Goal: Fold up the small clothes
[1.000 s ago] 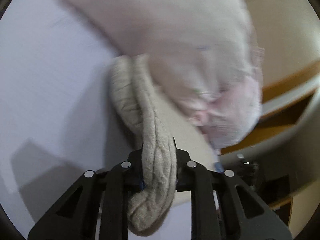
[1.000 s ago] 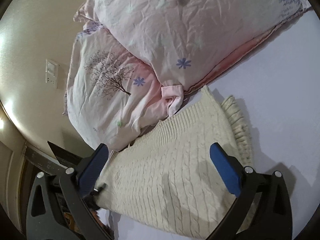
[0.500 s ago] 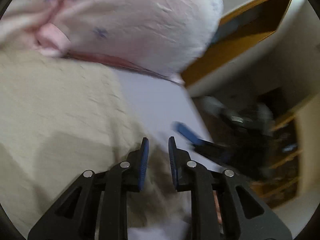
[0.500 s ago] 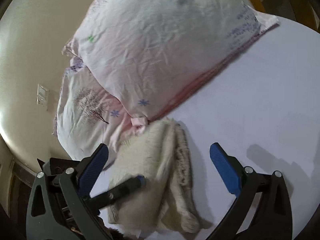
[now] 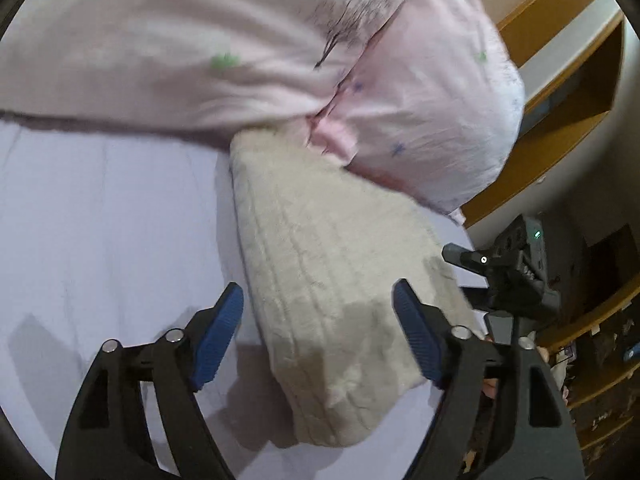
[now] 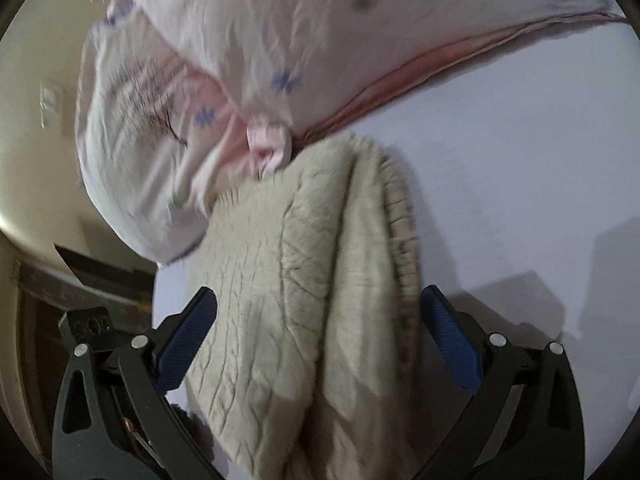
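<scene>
A cream cable-knit garment point(image 5: 332, 280) lies folded into a thick bundle on the pale lilac sheet point(image 5: 100, 220), its far end against the pink pillows. My left gripper point(image 5: 320, 332) is open, its blue pads on either side of the bundle's near end, holding nothing. In the right wrist view the same garment point(image 6: 304, 300) fills the middle. My right gripper point(image 6: 320, 336) is also open, its jaws spread wide around the bundle without closing on it.
Two pink flowered pillows point(image 5: 280, 52) lie behind the garment; they also show in the right wrist view point(image 6: 248, 60). The other gripper's black body point(image 5: 516, 276) sits at the bed's right edge. Wooden shelving point(image 5: 568, 92) stands beyond. Bare sheet point(image 6: 540, 160) extends to the right.
My left gripper let go of the knit garment and opened wide. It swung round to face the folded bundle. My right gripper moved in closer over the bundle.
</scene>
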